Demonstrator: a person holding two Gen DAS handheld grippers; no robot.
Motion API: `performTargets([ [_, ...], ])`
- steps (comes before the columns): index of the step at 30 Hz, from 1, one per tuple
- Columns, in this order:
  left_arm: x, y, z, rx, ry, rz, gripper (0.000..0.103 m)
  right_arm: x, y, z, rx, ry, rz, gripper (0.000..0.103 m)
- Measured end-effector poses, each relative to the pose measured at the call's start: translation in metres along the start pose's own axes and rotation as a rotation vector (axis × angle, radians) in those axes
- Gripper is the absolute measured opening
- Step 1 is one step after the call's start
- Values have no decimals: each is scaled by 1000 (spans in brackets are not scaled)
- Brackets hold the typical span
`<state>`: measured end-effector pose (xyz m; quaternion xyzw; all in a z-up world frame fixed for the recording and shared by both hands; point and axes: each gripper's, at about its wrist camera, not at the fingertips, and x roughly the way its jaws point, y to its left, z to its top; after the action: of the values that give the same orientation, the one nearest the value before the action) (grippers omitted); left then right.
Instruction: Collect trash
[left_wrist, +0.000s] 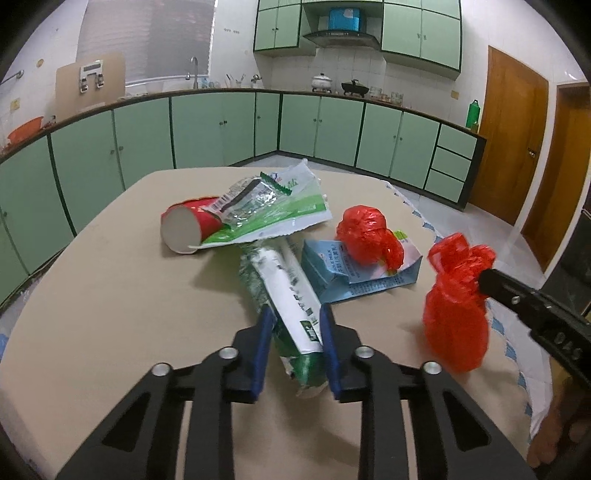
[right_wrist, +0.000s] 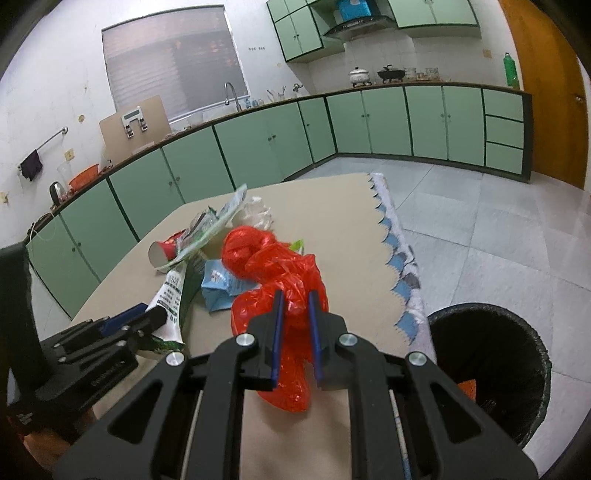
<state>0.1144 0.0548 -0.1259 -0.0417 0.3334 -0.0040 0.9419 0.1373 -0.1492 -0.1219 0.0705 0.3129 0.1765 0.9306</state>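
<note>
My left gripper (left_wrist: 295, 314) is shut on a green-and-white wrapper (left_wrist: 286, 291) lying on the beige table (left_wrist: 110, 280). My right gripper (right_wrist: 295, 299) is shut on a red plastic bag (right_wrist: 286, 325), held above the table; it also shows in the left wrist view (left_wrist: 454, 314). A second red bag (left_wrist: 364, 232) rests on a blue milk carton (left_wrist: 354, 275). A red paper cup (left_wrist: 188, 227) lies on its side under a green-and-white foil wrapper (left_wrist: 273, 206). A crumpled white tissue (right_wrist: 258, 214) lies behind the pile.
A black trash bin (right_wrist: 491, 373) with a black liner stands on the floor right of the table. A blue-patterned cloth fringe (right_wrist: 399, 258) hangs along the table's right edge. Green kitchen cabinets (left_wrist: 221, 125) line the far walls.
</note>
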Motion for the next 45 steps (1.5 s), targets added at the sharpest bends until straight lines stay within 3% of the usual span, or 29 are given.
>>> performTargets([
  [6,-13,6,-9,6,12,-3,25,1,10,-4,-33,9,4,12],
  [8,-14,6,-9,2,12,-4,53,1,10,-3,-33,11,4,12],
  [10,-17,3,-7,2,-1,0,60,1,10,-3,-30,11,3,12],
  [17,4,-6,4,13,16,-18,66,-1,6,-1,-24,4,-12,12],
  [27,35,-5,2,-25,74,2,67,1,1,-3,-14,14,-16,12],
  [30,39,-3,1,-34,83,5,64,1,0,-3,-12,14,-17,12],
  [35,38,-3,1,-33,85,-16,31,3,1,-2,-14,18,-16,12],
  [45,3,0,0,-36,27,-20,23,-2,3,0,-16,14,-35,12],
])
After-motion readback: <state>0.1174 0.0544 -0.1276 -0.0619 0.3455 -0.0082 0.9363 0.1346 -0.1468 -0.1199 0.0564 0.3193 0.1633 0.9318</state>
